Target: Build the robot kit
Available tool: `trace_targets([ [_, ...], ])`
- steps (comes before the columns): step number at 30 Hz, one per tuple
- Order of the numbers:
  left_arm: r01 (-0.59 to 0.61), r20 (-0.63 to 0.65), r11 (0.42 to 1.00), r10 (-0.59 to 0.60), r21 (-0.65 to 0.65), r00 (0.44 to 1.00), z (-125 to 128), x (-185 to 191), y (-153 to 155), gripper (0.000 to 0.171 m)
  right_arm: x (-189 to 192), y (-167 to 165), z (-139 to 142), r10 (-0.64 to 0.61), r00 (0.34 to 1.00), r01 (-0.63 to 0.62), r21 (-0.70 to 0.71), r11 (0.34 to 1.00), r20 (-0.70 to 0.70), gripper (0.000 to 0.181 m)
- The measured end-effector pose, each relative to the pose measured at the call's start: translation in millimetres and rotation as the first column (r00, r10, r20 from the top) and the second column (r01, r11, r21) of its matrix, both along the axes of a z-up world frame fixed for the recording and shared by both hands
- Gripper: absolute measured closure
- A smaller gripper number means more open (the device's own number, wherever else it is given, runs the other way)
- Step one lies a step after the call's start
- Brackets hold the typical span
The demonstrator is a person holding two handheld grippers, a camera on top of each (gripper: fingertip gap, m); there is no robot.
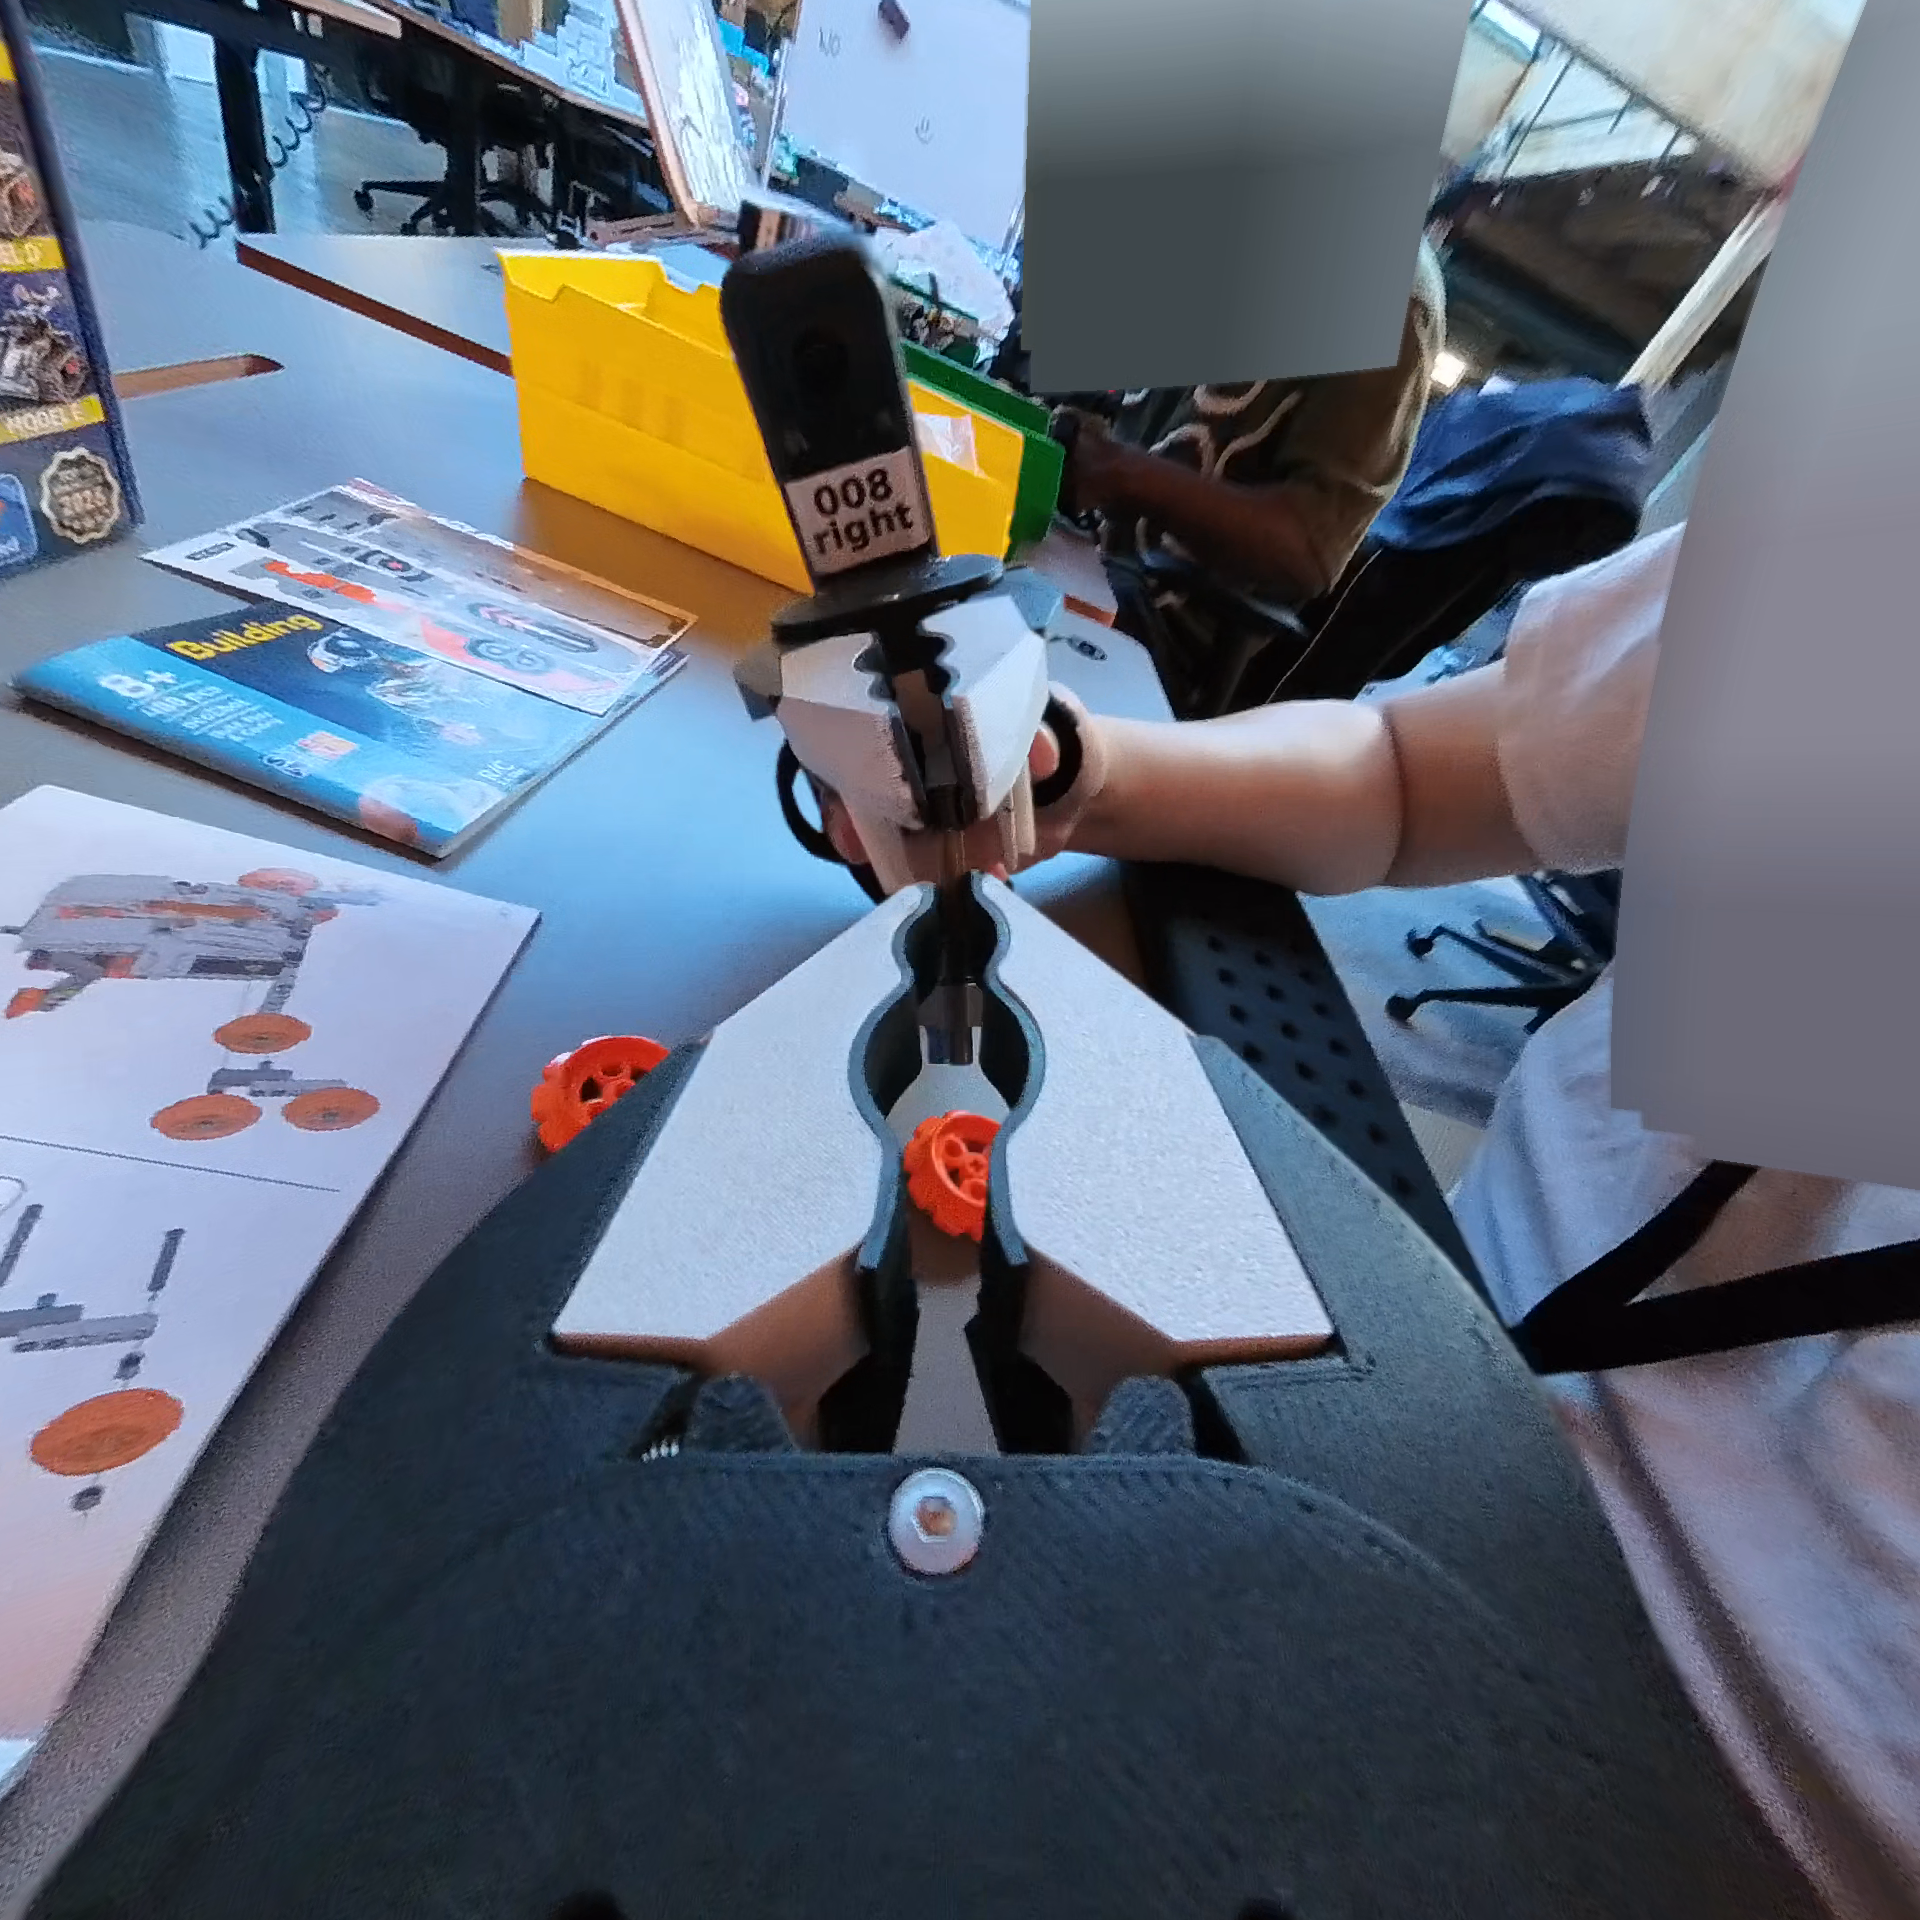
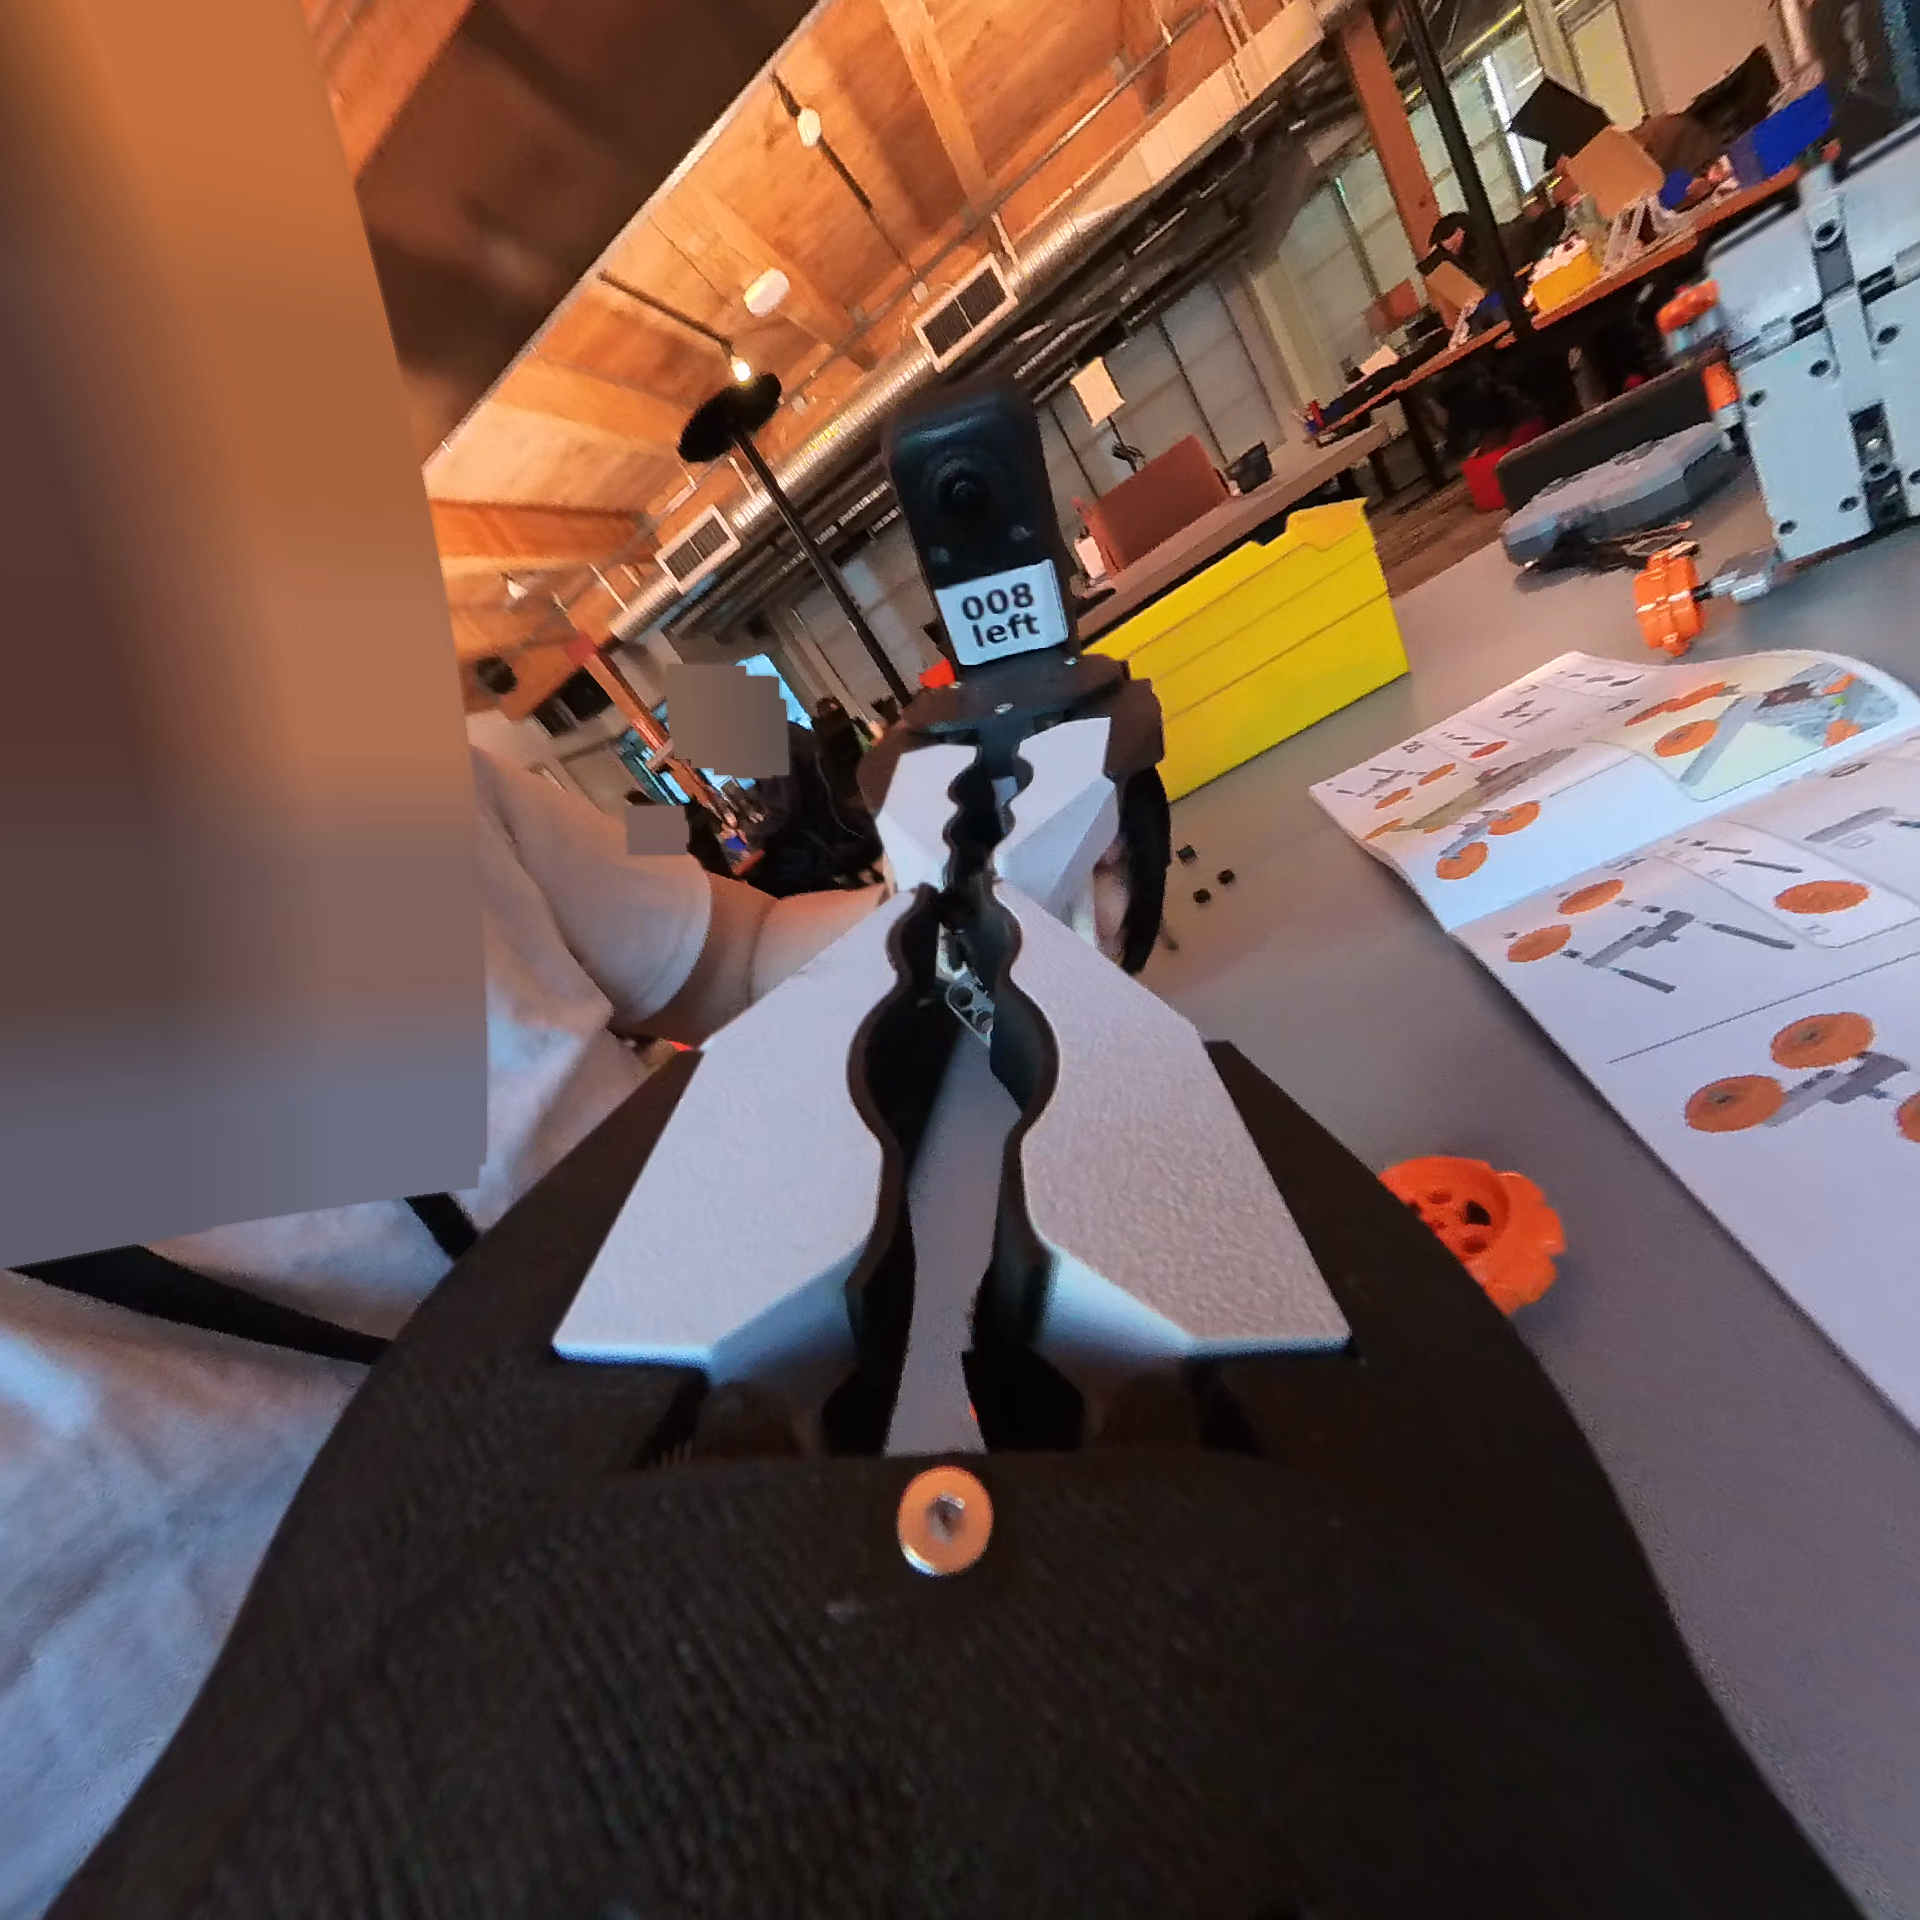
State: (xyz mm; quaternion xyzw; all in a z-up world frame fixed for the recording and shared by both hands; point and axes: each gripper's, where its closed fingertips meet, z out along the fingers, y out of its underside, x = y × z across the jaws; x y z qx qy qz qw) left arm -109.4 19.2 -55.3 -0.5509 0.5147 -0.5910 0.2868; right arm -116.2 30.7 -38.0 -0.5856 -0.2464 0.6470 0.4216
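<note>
My left gripper [image 1: 951,899] and right gripper [image 1: 940,821] meet tip to tip above the grey table [image 1: 665,831]. The left jaws are shut around a thin dark axle with a small dark grey piece [image 1: 948,1023] sitting in their hollow. In the right wrist view, my right gripper [image 2: 951,914] is shut with a small light grey holed piece [image 2: 971,1000] between its fingers, facing the left gripper [image 2: 977,873]. An orange wheel [image 1: 951,1174] lies on the table under the left jaws. A second orange wheel [image 1: 592,1086] lies beside the left gripper, and one orange wheel also shows in the right wrist view [image 2: 1475,1231].
An open instruction sheet [image 1: 208,1039] [image 2: 1662,935] lies beside the wheels. A blue booklet [image 1: 312,717], a yellow bin [image 1: 665,436] [image 2: 1268,644] and a printed box [image 1: 52,364] stand farther off. A grey block model [image 2: 1829,364] and small black bits [image 2: 1205,883] are on the table. The person's torso is close behind. Both grippers' tips are close together, under 4 cm apart. From either gripper's tips it is about 40 centimeters to the grey block model [image 2: 1829,364].
</note>
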Motion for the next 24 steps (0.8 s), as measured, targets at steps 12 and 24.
trace_targets([
  [12,-0.138,-0.041,0.968,0.133,-0.208,0.990,4.3,11.7,21.7,0.171,12.2,28.6,2.3,-0.097,0.961,-0.001,-0.351,0.936,-0.261,0.177],
  [24,-0.166,-0.107,0.882,0.131,-0.441,0.985,-10.5,14.6,32.1,0.171,15.4,39.4,-16.1,-0.161,0.963,0.046,-0.461,0.886,-0.214,0.176],
])
